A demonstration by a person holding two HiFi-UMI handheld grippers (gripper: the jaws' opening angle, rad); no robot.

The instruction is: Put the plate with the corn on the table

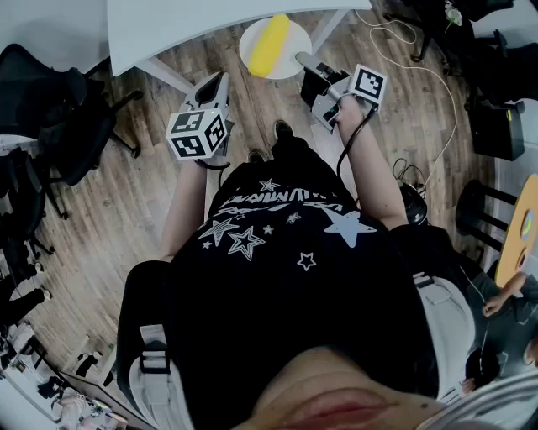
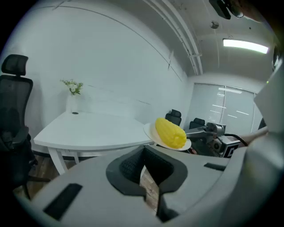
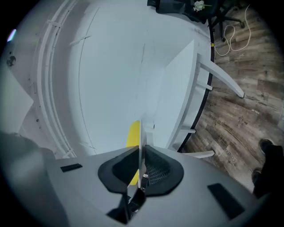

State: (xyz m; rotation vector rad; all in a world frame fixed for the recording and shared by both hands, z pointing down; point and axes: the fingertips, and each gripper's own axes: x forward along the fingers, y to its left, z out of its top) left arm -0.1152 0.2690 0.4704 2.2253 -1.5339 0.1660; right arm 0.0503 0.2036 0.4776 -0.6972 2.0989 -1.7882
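Observation:
A white plate [image 1: 294,40] carrying a yellow corn cob [image 1: 268,44] hangs in the air at the near edge of the white table [image 1: 168,25]. My right gripper [image 1: 301,60] is shut on the plate's rim, holding it about level. In the right gripper view the plate [image 3: 140,137] shows edge-on between the pads, with the corn [image 3: 133,133] behind it. My left gripper [image 1: 220,80] hovers lower left of the plate, shut, with nothing in it. Its own view shows the corn [image 2: 170,131] and plate [image 2: 151,133] beside the table [image 2: 88,128].
A vase with flowers [image 2: 73,95] stands at the table's far left. Black office chairs [image 1: 50,109] stand on the wooden floor to the left, and cables [image 1: 420,76] trail across it on the right. Another person's hand [image 1: 504,294] shows at the right edge.

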